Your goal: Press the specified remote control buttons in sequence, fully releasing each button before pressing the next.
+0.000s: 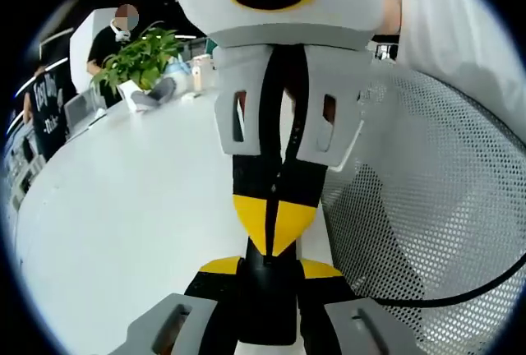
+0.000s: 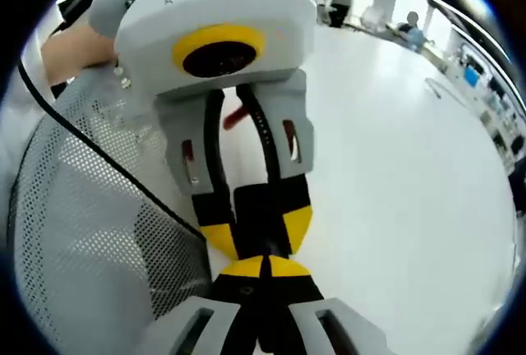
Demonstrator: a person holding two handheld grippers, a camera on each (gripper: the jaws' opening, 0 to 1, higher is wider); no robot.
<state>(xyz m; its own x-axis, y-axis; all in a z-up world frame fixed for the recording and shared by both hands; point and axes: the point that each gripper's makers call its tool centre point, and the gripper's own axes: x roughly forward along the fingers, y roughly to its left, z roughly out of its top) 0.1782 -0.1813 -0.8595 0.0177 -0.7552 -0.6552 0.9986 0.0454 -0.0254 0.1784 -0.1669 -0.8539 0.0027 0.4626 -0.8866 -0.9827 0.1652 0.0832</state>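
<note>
1. Left gripper [image 1: 269,271]: in the left gripper view, jaws part-open and clamped on either side of a black remote control [image 1: 267,314], which stands between the yellow tips.
2. Right gripper [image 1: 271,225]: comes in from the top of the same view. Jaws closed together, empty, yellow tips resting on the remote's near end.
3. Right gripper view: right gripper [image 2: 263,269] closed tip to tip against the remote control [image 2: 259,203], which is held in the left gripper [image 2: 256,232].
4. White mesh chair back [image 1: 427,207], beside both grippers, with a black cable [image 1: 460,296] across it.
5. White bench [image 1: 123,207] below.
6. Potted plant [image 1: 141,57], far edge of the bench.
7. Person [image 1: 107,43], behind the plant.
</note>
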